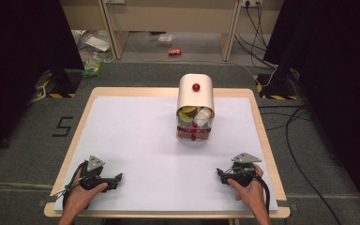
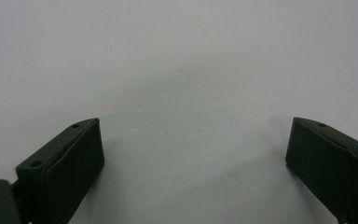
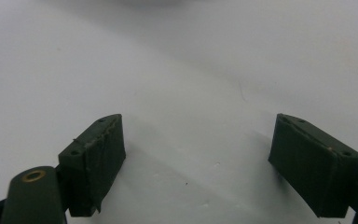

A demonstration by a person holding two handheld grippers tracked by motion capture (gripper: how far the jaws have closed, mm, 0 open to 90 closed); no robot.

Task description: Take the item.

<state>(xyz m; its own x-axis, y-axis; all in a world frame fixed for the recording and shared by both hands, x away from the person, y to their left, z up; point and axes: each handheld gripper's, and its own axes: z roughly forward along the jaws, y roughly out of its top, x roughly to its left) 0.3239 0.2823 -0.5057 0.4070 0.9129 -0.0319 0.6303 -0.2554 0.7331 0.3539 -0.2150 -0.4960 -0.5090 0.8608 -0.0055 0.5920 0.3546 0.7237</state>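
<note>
Table w/ a wooden rim, topped by a big white sheet covering nearly all of it. Taking the sheet's middle as clock centre:

Bread box, cream w/ a rounded top, stands at approx 1 o'clock, toward the far edge. Red knob on the curved lid. Front of the box is open toward the person; inside are small things, yellowish, brown & white, too small to tell apart. Below them a clear drawer-like part w/ red bits, can't tell what exactly.

Left gripper at approx 7 o'clock, near the front edge, resting on the sheet in the person's left hand, tips pointing to the right of the high view. In the left gripper view its jaws stand wide apart, nothing but bare white sheet between them.

Right gripper at approx 5 o'clock, also near the front edge, in the right hand, tips pointing left toward the other gripper. Right gripper view: jaws spread wide, holding nothing, sheet underneath.

Both grippers well apart from the bread box & from each other.
</note>
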